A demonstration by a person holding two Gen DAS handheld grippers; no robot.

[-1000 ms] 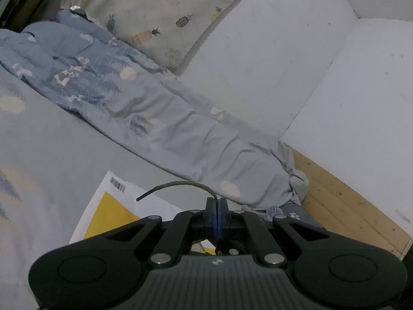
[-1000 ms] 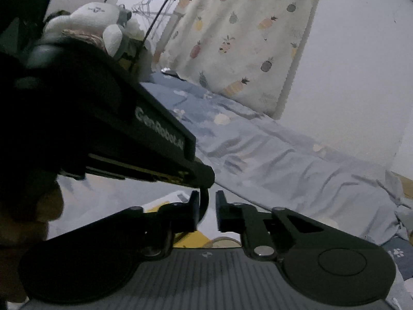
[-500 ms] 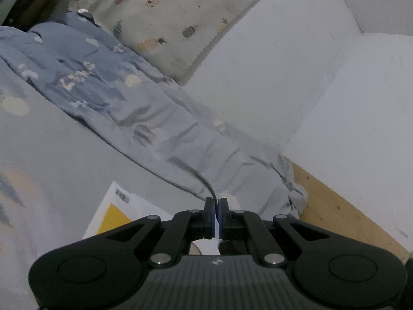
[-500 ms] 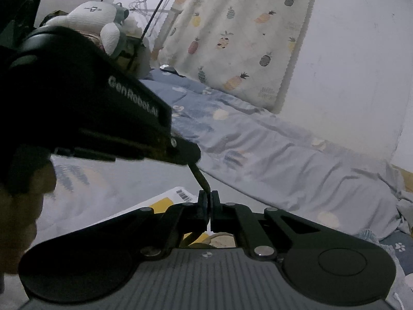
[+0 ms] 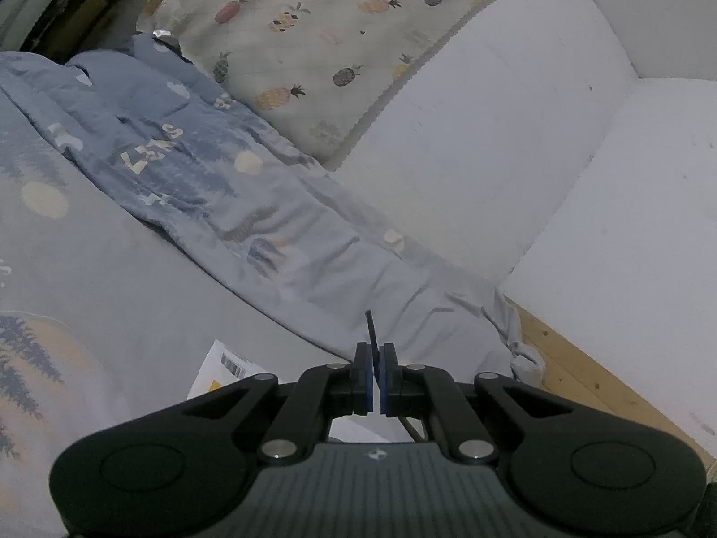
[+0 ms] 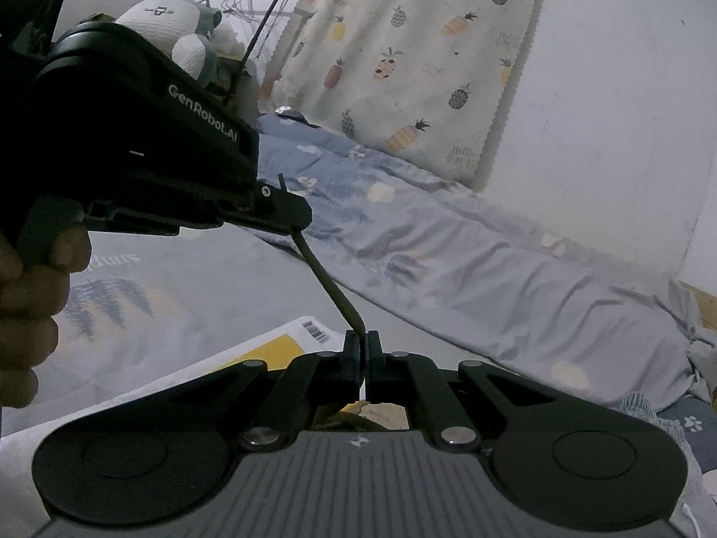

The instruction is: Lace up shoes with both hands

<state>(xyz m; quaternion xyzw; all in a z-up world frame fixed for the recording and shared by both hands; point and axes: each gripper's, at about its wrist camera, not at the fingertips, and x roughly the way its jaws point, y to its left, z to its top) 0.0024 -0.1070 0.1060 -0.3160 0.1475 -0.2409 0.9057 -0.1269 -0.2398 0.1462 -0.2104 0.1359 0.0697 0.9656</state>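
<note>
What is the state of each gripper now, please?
Left gripper: shut on the dark shoelace.
Right gripper: shut on the same shoelace, lower down.

right gripper [image 6: 363, 340]: jaws now closed on the lace [image 6: 329, 287], open a second ago | lace: now taut to left gripper [image 6: 287, 208]

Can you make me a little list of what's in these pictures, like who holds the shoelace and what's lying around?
place: a bed with a blue-grey quilt
left hand-held gripper: shut on the shoelace, tip poking out past its fingers
right hand-held gripper: shut on the same shoelace, lower down
shoelace: dark, stretched between both grippers
shoe: barely in view
under the grippers: white and yellow mailer bag
wall: pineapple curtain
corner: plush toy
</note>
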